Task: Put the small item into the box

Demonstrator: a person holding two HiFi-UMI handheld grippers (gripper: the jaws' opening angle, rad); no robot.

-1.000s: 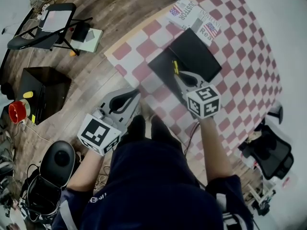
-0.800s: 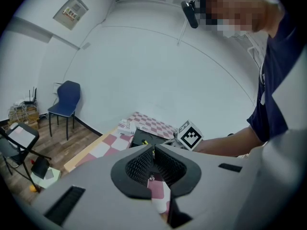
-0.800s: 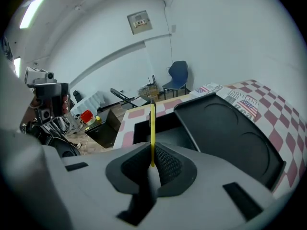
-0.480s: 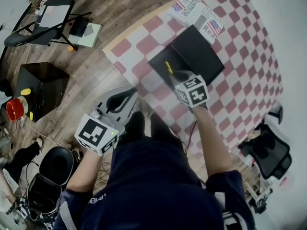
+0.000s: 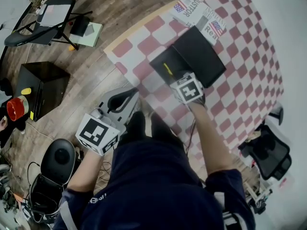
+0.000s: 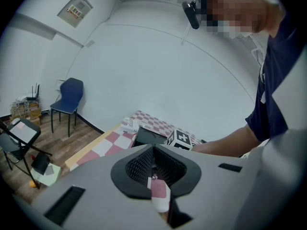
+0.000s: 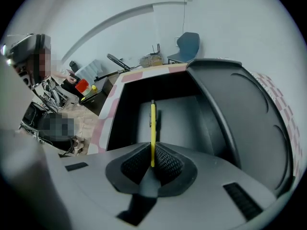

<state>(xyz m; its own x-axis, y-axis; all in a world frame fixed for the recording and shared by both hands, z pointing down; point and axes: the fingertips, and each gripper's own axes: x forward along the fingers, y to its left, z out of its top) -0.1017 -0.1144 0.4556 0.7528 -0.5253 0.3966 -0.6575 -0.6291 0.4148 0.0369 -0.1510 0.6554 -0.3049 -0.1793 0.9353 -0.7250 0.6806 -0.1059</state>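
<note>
A black box [image 5: 162,60] lies open on the red-and-white checked table [image 5: 240,75], its lid [image 5: 199,56] folded back to the right. My right gripper [image 5: 178,77] is shut on a thin yellow pen [image 5: 167,69], which points out over the box's tray. In the right gripper view the pen [image 7: 153,121] sticks straight out of the shut right gripper [image 7: 152,150], above the box's grey floor [image 7: 180,116]. My left gripper [image 5: 134,93] hangs off the table's near edge, over the wooden floor. In the left gripper view the left gripper [image 6: 153,150] is shut, with nothing held.
Two white printed cartons [image 5: 194,12] lie behind the box at the table's far edge. On the floor to the left stand a folding chair [image 5: 45,25], a black case [image 5: 41,87] and a red object [image 5: 14,109]. An office chair [image 5: 268,152] stands at the right.
My right gripper has moved forward and left with the pen, from the table's near part to the box. The pen's tip now lies over the tray. The left gripper has barely moved.
</note>
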